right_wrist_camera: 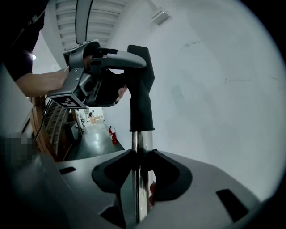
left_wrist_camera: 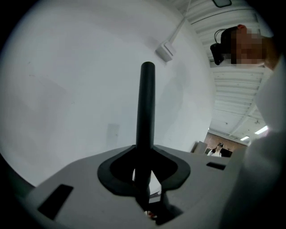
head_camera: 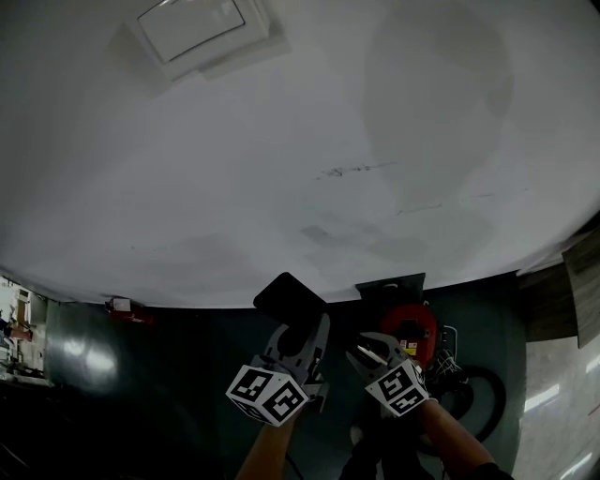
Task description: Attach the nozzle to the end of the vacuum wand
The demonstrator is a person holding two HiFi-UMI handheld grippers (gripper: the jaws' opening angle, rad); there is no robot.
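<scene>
My left gripper is shut on the black nozzle, holding it up in front of the white wall. In the left gripper view the nozzle rises edge-on from between the jaws. My right gripper is shut on the chrome vacuum wand, which runs up between its jaws. In the right gripper view the nozzle's black neck sits over the top end of the wand. There the left gripper clasps the nozzle's upper part.
The red vacuum body and a black hose loop lie on the dark floor under my right hand. A white wall box hangs above. A red fire extinguisher stands at the wall's foot, left. A person stands far off.
</scene>
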